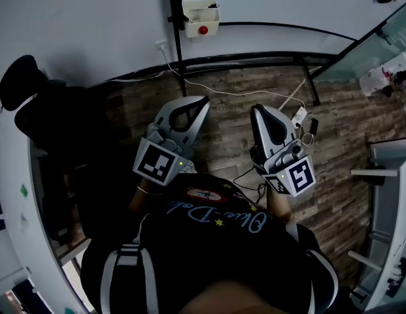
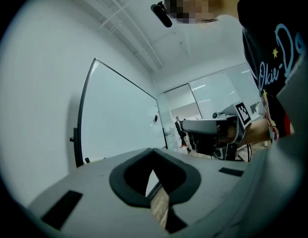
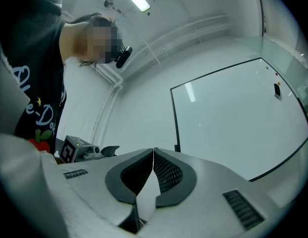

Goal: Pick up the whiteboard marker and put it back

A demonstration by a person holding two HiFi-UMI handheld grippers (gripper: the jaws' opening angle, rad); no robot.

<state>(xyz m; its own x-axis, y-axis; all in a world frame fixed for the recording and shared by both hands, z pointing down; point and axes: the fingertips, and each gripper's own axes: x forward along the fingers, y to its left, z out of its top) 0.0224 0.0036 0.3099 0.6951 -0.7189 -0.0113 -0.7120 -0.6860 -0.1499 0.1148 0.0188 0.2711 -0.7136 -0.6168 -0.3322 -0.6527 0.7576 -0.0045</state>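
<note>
No whiteboard marker shows clearly in any view. A large whiteboard (image 1: 91,25) in a black frame stands ahead, also seen in the left gripper view (image 2: 119,118) and the right gripper view (image 3: 233,118). A small white holder (image 1: 201,18) with a red round item hangs on its post. A small dark object (image 3: 277,89) sticks to the board. My left gripper (image 1: 204,101) (image 2: 153,150) is shut and empty, held level over the floor. My right gripper (image 1: 255,110) (image 3: 153,150) is shut with nothing between its pads, tilted slightly up beside the left.
Wood-look floor (image 1: 235,103) lies below the board, with a white power strip (image 1: 299,116) and cables on it. A black chair (image 1: 23,84) stands left beside a white table edge (image 1: 13,195). A white rack (image 1: 386,175) is at right. A person (image 2: 179,128) stands far off.
</note>
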